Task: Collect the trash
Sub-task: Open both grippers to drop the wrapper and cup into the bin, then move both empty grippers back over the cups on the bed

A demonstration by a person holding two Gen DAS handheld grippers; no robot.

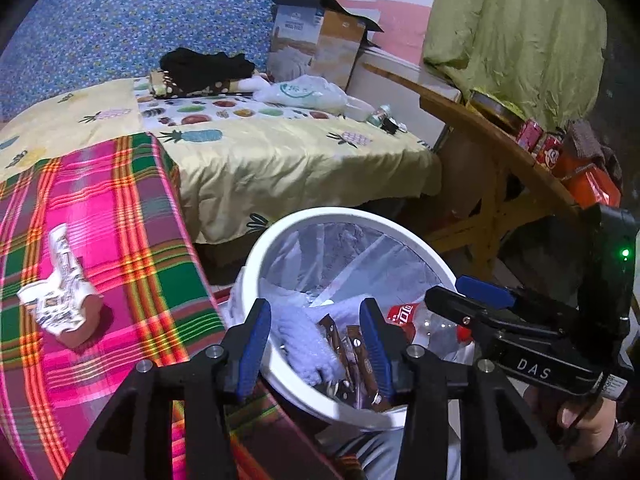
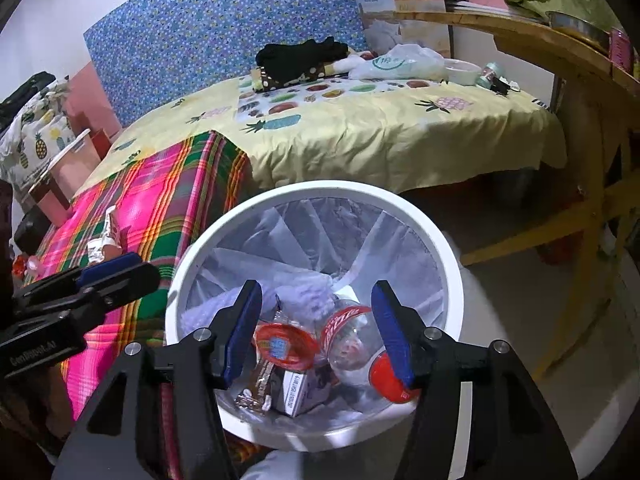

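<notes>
A white bin (image 1: 276, 232) lined with a clear bag stands beside the bed. It holds brown snack wrappers (image 1: 360, 360), white tissue, a clear bottle (image 2: 352, 344) with a red label and cap, and a red-rimmed lid (image 2: 286, 344). My left gripper (image 1: 316, 344) hangs open over the bin's near rim, the wrappers lying below its gap. My right gripper (image 2: 318, 332) is open above the bottle, with nothing pressed between its pads. A crumpled printed paper (image 1: 60, 292) lies on the pink and green plaid cloth (image 1: 132, 208), left of the bin.
The bed carries a yellow pineapple sheet (image 1: 280, 152), black clothes (image 1: 204, 64), a white plastic bag (image 1: 304, 92) and a cardboard box (image 1: 316, 44). A wooden table (image 1: 492, 128) with red tins stands at the right. A person's hand (image 1: 588, 420) grips the right tool.
</notes>
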